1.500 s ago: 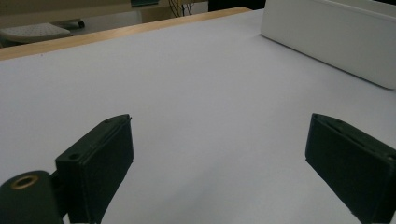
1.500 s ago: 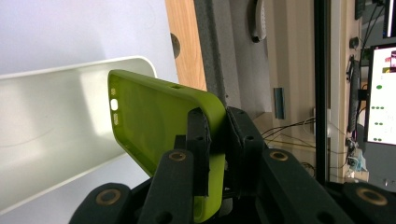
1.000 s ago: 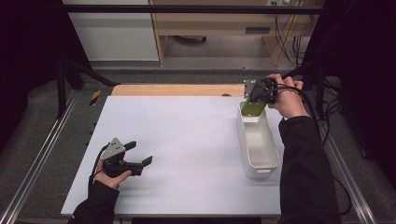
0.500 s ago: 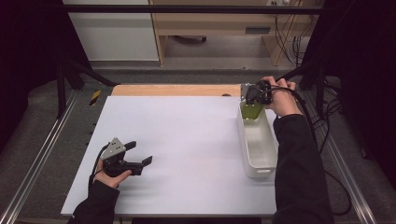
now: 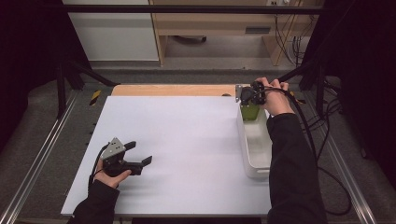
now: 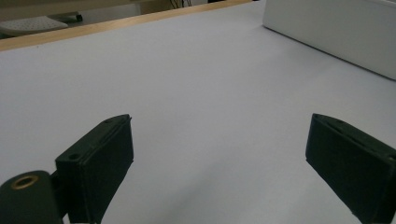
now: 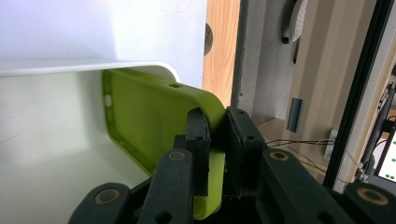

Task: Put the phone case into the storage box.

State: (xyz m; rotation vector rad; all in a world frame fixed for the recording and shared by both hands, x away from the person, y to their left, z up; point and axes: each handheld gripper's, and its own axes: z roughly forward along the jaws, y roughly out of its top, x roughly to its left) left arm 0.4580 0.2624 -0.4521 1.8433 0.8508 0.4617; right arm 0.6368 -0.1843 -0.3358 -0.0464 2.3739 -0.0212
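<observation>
A lime-green phone case (image 7: 154,126) hangs in my right gripper (image 7: 217,135), whose jaws are shut on the case's edge. In the high view the case (image 5: 250,112) is lowered into the far end of the white bin (image 5: 256,140), and the right gripper (image 5: 247,95) sits just above that end. My left gripper (image 5: 138,154) rests low over the white table top (image 5: 187,135) at the front left. Its jaws stand wide apart in the left gripper view (image 6: 219,158), with nothing between them.
The white bin's side wall (image 6: 336,28) lies ahead and to the right of the left gripper. A wooden strip (image 5: 173,89) borders the table's far edge. Metal rails (image 5: 42,154) run along both sides, and cables (image 5: 322,135) trail at the right.
My right gripper has carried the green case a little down and toward the bin's far end. The left gripper has stayed in place.
</observation>
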